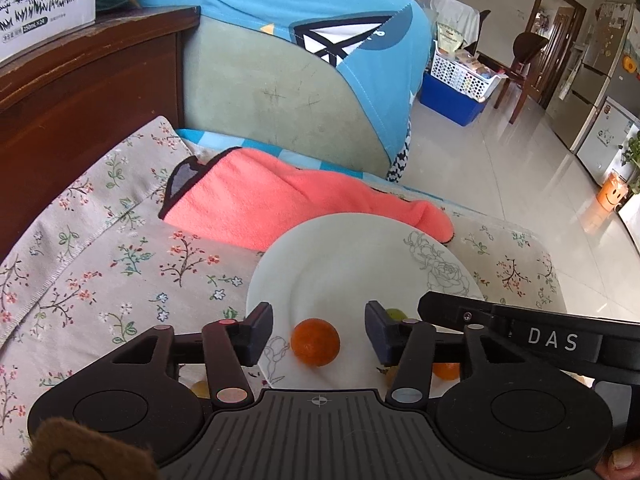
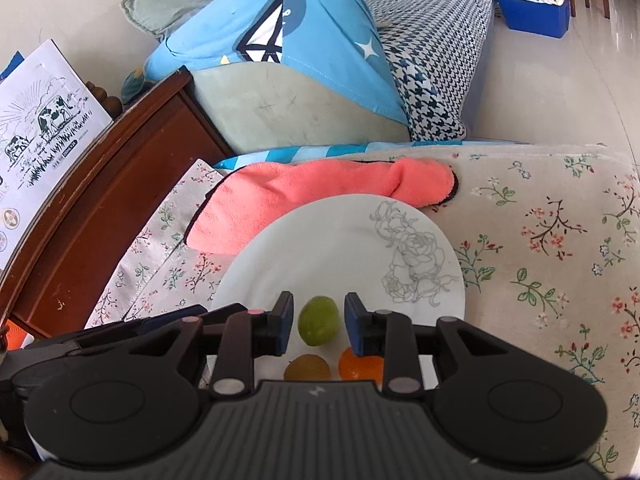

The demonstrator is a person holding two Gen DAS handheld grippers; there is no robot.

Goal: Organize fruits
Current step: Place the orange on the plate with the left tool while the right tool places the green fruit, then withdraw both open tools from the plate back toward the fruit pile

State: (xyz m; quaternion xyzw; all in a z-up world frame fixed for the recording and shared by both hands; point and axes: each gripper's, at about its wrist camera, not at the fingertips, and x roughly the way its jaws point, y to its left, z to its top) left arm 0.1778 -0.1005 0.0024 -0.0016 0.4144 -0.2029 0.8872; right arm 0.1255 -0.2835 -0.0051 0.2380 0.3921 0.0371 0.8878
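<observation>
Your left tool (image 1: 319, 334): jaws apart, nothing gripped; a round, matte orange fruit (image 1: 315, 342) lies loose between them on the white plate (image 1: 340, 248). Your right tool (image 2: 318, 322): jaws narrow, pads flanking a smooth green fruit (image 2: 319, 320), a sliver of gap showing each side. Plate: rose outline print, resting on a floral cloth (image 2: 560, 240).

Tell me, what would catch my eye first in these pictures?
Probably the white plate with a drawn rose, lying on a flowered cloth just in front of a coral-pink towel. On its near side an orange fruit sits loose between the left gripper's open fingers. A green fruit lies between the right gripper's fingers, with narrow gaps on both sides.
</observation>
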